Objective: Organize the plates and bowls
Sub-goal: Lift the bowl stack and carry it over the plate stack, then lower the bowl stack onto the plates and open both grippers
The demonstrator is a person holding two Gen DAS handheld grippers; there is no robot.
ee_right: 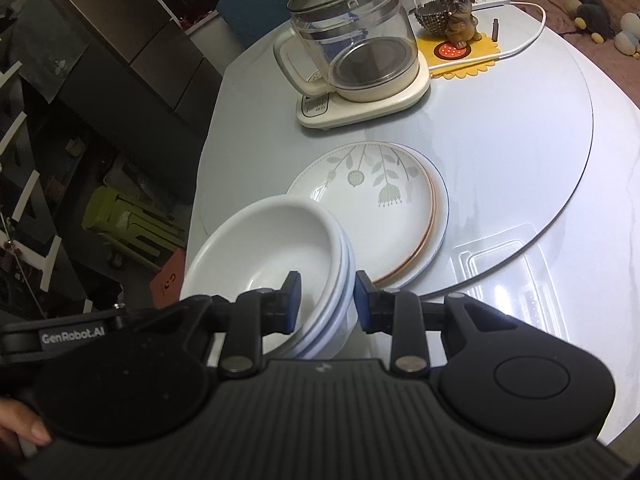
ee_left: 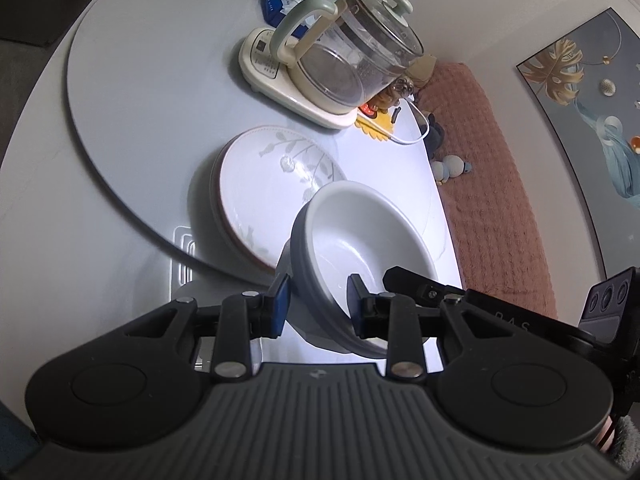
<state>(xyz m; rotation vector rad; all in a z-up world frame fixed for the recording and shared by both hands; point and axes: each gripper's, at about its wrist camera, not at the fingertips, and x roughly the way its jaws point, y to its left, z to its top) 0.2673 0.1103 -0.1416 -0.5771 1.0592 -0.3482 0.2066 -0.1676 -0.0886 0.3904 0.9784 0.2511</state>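
A stack of white bowls [ee_right: 272, 240] with grey outsides [ee_left: 360, 232] sits at the near table edge. My left gripper [ee_left: 318, 304] straddles the near rim of the bowl stack, one blue pad [ee_left: 280, 300] outside, the other inside; the jaws look closed on the rim. My right gripper [ee_right: 326, 300] straddles the stack's rim from the other side in the same way. Behind the bowls lies a stack of plates; the top plate [ee_right: 368, 196] has a leaf pattern and also shows in the left wrist view [ee_left: 264, 176].
A glass kettle [ee_right: 352, 44] on its cream base stands beyond the plates on the round turntable [ee_right: 520, 120]. A dog figurine [ee_right: 460, 16] on a yellow mat and a white cable lie behind it. A clear plastic tray [ee_right: 508, 276] lies at the right.
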